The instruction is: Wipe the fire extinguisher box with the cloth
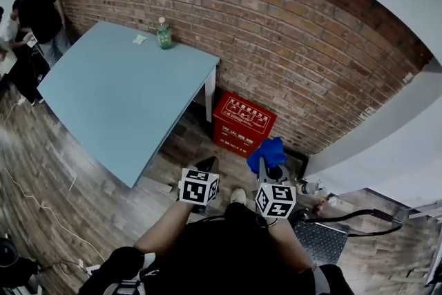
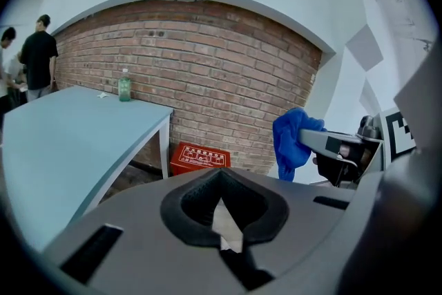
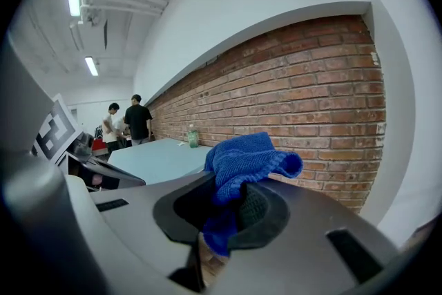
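The red fire extinguisher box (image 1: 243, 123) stands on the floor against the brick wall, beside the table leg; it also shows small in the left gripper view (image 2: 199, 157). A blue cloth (image 1: 267, 153) hangs from my right gripper (image 1: 271, 166), whose jaws are shut on it, held up well short of the box. In the right gripper view the cloth (image 3: 243, 166) bunches up out of the shut jaws. My left gripper (image 1: 206, 164) is level with the right one, jaws shut with nothing between them. From the left gripper view the cloth (image 2: 291, 139) hangs at the right.
A light blue table (image 1: 124, 94) stands left of the box, with a green bottle (image 1: 164, 34) near its far edge. People stand at the far left (image 1: 38, 10). A dark mesh object (image 1: 319, 240) lies on the wooden floor at right. White wall corner to the right.
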`<act>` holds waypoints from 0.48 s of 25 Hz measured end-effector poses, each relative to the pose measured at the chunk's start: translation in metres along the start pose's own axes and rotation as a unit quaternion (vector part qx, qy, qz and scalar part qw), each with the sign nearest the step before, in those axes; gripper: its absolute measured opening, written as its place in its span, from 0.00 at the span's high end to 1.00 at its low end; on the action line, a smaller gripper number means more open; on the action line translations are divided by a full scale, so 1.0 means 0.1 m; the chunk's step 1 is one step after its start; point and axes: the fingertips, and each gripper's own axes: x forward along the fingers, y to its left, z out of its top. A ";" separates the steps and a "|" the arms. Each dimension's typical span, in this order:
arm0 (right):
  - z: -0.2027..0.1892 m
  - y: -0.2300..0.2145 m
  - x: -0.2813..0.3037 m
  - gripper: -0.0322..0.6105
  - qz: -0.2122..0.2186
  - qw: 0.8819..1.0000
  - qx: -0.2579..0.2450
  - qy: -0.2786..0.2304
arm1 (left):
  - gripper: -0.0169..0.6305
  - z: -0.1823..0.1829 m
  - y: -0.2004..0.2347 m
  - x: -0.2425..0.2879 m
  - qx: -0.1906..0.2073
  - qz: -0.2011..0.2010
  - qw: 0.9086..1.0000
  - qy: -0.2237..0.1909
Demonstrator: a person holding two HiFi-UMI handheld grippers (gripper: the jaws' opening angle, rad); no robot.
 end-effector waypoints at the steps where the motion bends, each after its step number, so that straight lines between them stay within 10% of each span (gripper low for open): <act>1: 0.05 -0.11 0.12 0.87 0.003 1.000 -0.004 0.000 | 0.97 0.09 -0.01 0.14 0.000 0.003 1.000 0.002; 12: 0.35 -0.96 1.17 0.87 0.061 0.998 -0.023 0.024 | 0.97 0.77 -0.06 1.23 -0.019 0.038 0.999 0.023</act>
